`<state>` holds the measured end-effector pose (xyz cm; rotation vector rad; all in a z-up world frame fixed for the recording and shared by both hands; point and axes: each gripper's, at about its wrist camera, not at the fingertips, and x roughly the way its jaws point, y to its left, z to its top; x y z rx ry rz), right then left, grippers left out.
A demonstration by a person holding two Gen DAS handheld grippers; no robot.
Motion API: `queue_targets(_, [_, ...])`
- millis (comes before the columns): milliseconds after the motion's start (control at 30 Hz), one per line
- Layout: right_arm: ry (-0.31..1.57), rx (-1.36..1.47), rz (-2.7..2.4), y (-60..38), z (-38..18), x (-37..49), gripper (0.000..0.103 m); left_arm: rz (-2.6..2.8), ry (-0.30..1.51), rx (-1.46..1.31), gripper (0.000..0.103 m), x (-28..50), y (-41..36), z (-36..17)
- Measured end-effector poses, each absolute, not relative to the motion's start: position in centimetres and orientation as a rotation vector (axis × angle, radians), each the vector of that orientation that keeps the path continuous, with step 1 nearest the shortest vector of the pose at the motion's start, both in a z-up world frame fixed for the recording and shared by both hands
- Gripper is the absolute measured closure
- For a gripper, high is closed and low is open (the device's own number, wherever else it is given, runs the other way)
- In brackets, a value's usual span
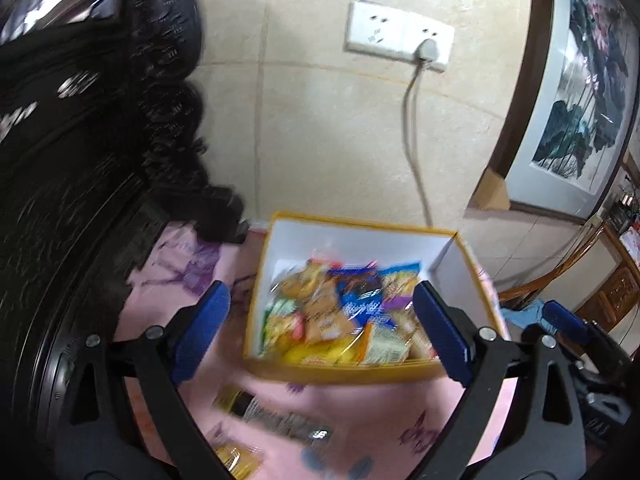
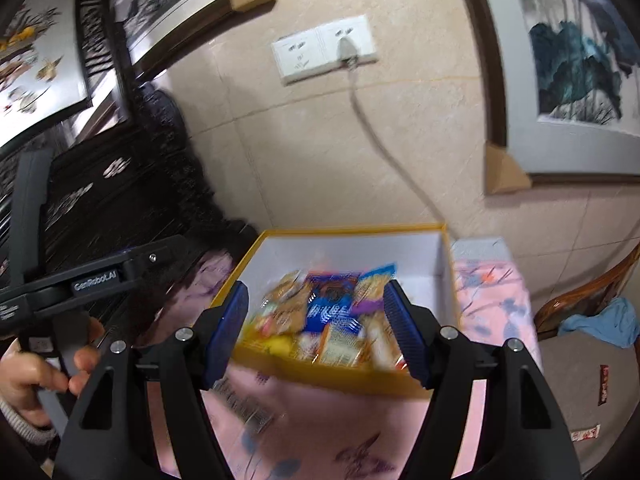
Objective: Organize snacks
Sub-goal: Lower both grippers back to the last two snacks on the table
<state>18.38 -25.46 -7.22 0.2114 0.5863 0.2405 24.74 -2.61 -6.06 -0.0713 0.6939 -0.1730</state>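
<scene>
On the pink butterfly-print cloth over the bench point(image 1: 168, 280), the yellow-walled, white-lined cardboard box point(image 1: 352, 236) already holds most of the load: a heap of mixed foil snack packets point(image 1: 344, 312) in orange, blue and yellow, piled toward the near wall.

Left over, by my read: two or three flat packets point(image 1: 272, 416) on the cloth just in front of the box, plus a dark red bar wrapper point(image 2: 603, 384) and a white-red one point(image 2: 585, 435) off the bench to the right, on the grey surface there.

My left tool point(image 1: 320, 328) is spread wide with nothing in it. Right tool point(image 2: 316, 328) is also released and empty. Both hover near the box's front wall.

Obstructions: the carved black wooden furniture point(image 1: 72, 160) crowds the left side, and a grey power cable point(image 1: 412, 140) drops behind the box. Frames are motion-blurred, so packet count is rough.
</scene>
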Motion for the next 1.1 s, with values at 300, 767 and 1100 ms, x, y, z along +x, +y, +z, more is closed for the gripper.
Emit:
queue_targets(300, [0.799,0.069,0.431,-19.3,-14.4,15.2,0.032,-0.017,0.854,-0.146,0.008,17.6,5.5,-12.7])
queue_targets(767, [0.975,-0.347,0.611,-8.6,-23.2,20.8,0.032,0.032,1.023,-0.156,0.008,11.2,7.6,-18.5])
queue_targets(1100, [1.038,-0.477,0.722,-4.2,-26.5,25.9,0.032,0.092,1.052,-0.247,0.008,10.8,10.1,-19.4])
